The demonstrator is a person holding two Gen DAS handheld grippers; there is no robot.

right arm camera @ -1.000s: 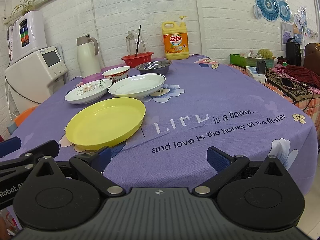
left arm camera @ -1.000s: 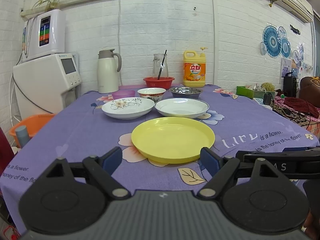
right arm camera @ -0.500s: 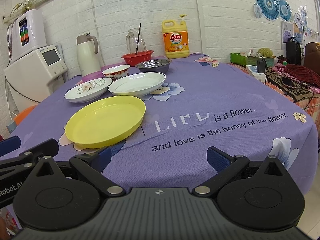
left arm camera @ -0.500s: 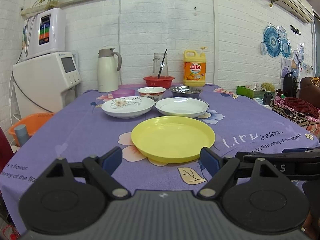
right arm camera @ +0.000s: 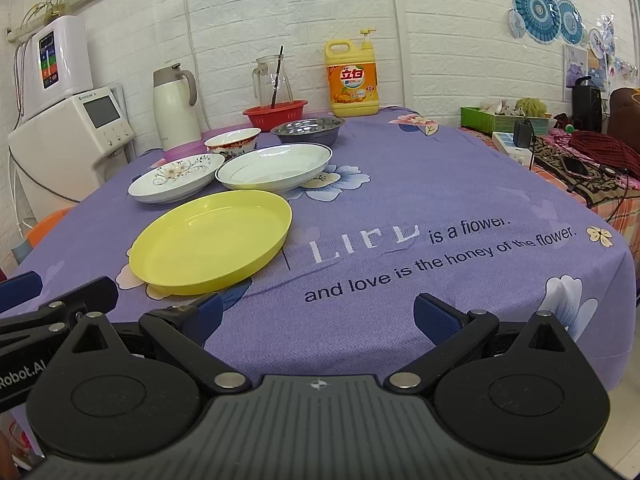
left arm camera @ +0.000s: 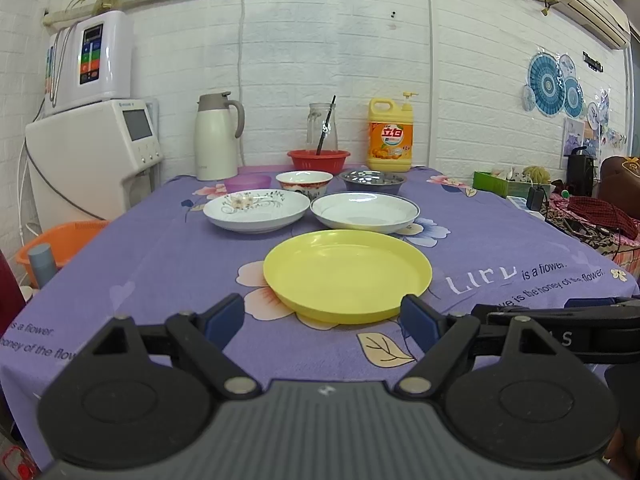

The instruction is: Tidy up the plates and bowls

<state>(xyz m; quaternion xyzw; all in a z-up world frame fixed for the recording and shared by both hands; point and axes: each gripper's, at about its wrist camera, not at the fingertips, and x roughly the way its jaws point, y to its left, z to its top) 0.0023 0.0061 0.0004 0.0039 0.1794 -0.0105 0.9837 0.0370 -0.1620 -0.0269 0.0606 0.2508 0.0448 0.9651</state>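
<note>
yellow plate (left arm camera: 347, 274) lies flat on the purple tablecloth (left arm camera: 160, 256), straight ahead of the left gripper (left arm camera: 322, 316) and nearer to it; the right gripper (right arm camera: 318, 316) sits off to the plate's right. both grippers gape wide, holding nothing.

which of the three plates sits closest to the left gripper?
The yellow plate, plain plastic, right in front of the left gripper. The floral plate and white blue-rimmed plate sit farther back, side by side.

Bright, even indoor light, soft shadows, sharp focus, fisheye-bent dark edges.
</note>
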